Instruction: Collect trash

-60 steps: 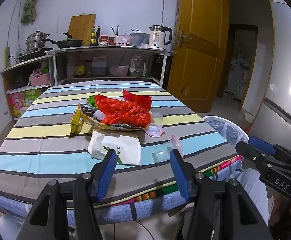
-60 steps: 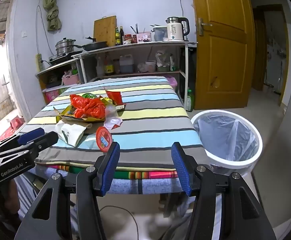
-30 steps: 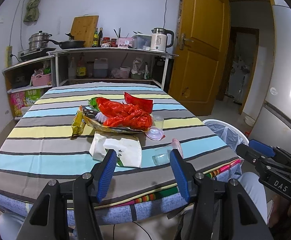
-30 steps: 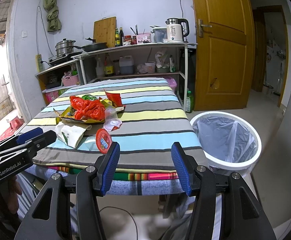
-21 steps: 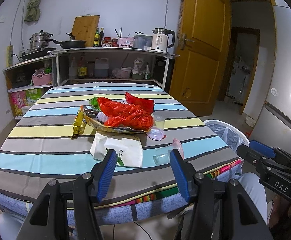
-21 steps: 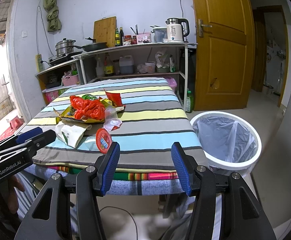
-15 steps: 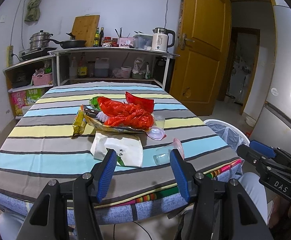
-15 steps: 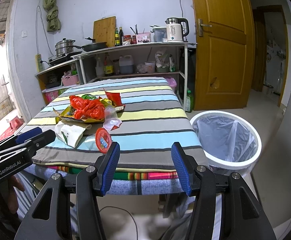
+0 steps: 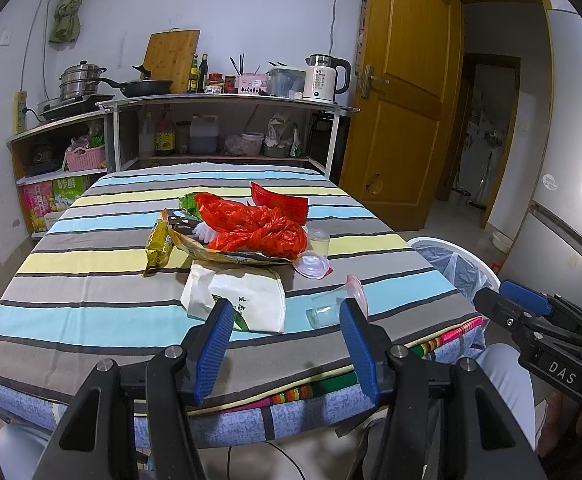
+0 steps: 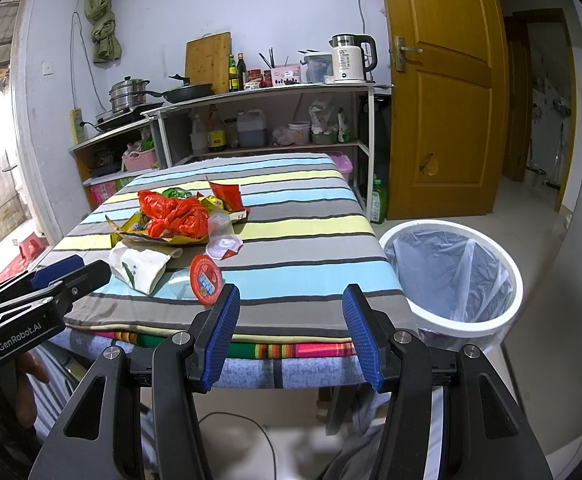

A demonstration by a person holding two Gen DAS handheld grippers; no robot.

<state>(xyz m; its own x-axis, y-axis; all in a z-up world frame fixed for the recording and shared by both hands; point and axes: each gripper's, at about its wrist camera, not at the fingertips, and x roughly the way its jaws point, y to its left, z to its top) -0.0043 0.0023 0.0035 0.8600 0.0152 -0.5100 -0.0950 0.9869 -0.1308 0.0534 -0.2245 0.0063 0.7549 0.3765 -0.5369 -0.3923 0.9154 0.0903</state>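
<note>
A pile of trash lies mid-table on the striped cloth [image 9: 91,296]: a crumpled red plastic bag [image 9: 251,226], yellow snack wrappers [image 9: 159,246], a white paper bag [image 9: 239,300], a tipped clear cup with a red lid [image 9: 333,306] and an upright clear cup [image 9: 318,240]. My left gripper [image 9: 287,344] is open with nothing in it, held near the table's front edge short of the white bag. My right gripper [image 10: 291,332] is open and holds nothing, below the front edge near the red-lidded cup [image 10: 206,280]. A white bin with a liner [image 10: 453,276] stands right of the table.
Behind the table stands a metal shelf [image 9: 227,100] with a kettle [image 9: 323,78], pans, bottles and a cutting board. A wooden door [image 9: 403,120] stands open at the right. A fridge [image 9: 571,200] is at the far right. A person's knees show under both grippers.
Both grippers stay open and almost still; the left view has shifted very slightly. Nothing on the table has moved.
</note>
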